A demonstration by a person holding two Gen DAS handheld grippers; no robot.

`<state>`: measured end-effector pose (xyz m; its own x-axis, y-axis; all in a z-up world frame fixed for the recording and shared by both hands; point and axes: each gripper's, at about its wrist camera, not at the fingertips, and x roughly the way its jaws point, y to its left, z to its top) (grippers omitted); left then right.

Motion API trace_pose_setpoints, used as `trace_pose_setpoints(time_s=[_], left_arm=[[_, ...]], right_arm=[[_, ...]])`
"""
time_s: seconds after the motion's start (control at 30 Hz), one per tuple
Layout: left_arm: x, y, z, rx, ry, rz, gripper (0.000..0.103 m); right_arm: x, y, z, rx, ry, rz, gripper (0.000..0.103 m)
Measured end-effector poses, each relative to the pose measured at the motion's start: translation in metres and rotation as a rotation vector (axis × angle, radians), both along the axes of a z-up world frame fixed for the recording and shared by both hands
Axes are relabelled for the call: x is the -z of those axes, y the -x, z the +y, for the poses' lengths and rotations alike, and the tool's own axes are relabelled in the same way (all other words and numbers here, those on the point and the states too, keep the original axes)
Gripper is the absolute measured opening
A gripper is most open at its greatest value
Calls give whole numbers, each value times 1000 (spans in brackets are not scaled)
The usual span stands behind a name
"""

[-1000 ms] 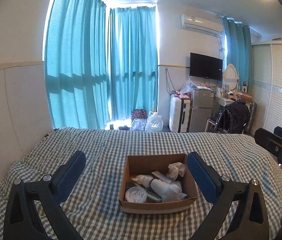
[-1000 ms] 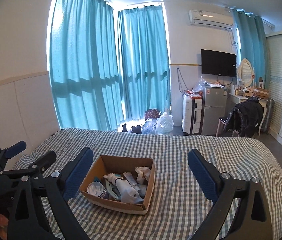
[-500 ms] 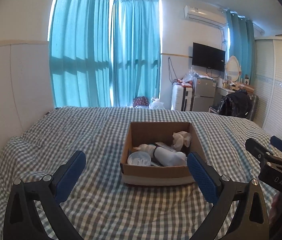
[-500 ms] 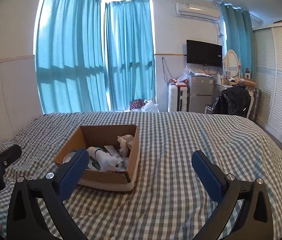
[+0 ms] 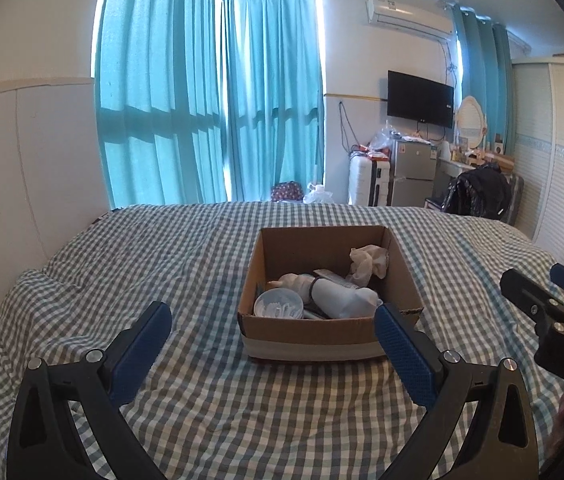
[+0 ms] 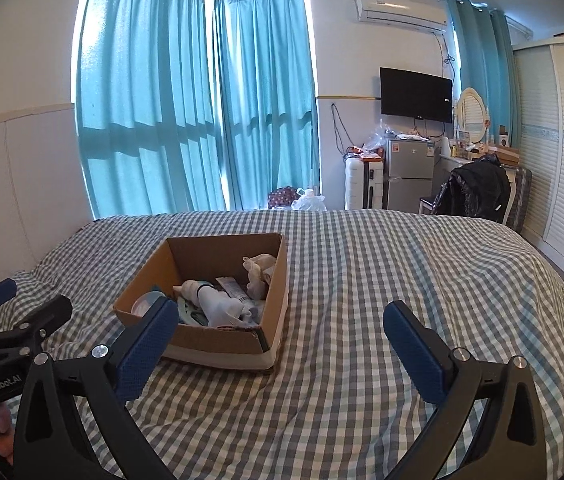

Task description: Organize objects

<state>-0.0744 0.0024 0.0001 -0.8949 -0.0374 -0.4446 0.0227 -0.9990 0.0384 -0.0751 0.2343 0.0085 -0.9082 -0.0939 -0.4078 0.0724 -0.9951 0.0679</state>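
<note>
An open cardboard box [image 5: 314,338] sits on the checked bedspread [image 5: 185,264]; it also shows in the right wrist view [image 6: 217,344]. Inside lie a white bottle [image 5: 342,300], a round white tub [image 5: 277,304], a crumpled white cloth [image 5: 368,260] and a flat tube [image 6: 231,286]. My left gripper [image 5: 273,352] is open and empty, just in front of the box. My right gripper [image 6: 282,340] is open and empty, to the right front of the box; it also appears at the right edge of the left wrist view [image 5: 550,300].
The bed runs to a wall panel [image 5: 21,168] on the left. Beyond the bed stand teal curtains [image 5: 209,100], a white suitcase [image 5: 366,184], a small fridge [image 5: 412,172], a chair with a black jacket [image 5: 476,196] and a wardrobe [image 5: 562,184].
Both grippers have come down and closer to the bed; the box now looks larger and nearer. Both stay open.
</note>
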Motion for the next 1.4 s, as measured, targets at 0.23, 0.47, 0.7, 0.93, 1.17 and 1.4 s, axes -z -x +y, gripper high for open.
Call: trace_pose_setpoints(time_s=[0.23,0.47,0.7,0.93,1.17,1.4], left_arm=[[-1,-6,-3,-5,-11,-8,103],[-1,-9,-4,19,-25,-13,103],[-1,-10,-6,32,-37,-8,103],[1,-10,-5,20,-32,-13,103],[4,-10,-9,16,-46,-31,103],[2,-12,-10,14,-49,-28,103]], right_arm=[[-4,-6,-4,3,-17,12,103],[-5,-10,-8,17,-47,25,103],[-3,-7,-8,12,-39,17,103],[-1,-6,-10,10,-37,10,103],[-1,-6,-15,2,-38,9,103],[0,-6,-16,5,-41,9,103]])
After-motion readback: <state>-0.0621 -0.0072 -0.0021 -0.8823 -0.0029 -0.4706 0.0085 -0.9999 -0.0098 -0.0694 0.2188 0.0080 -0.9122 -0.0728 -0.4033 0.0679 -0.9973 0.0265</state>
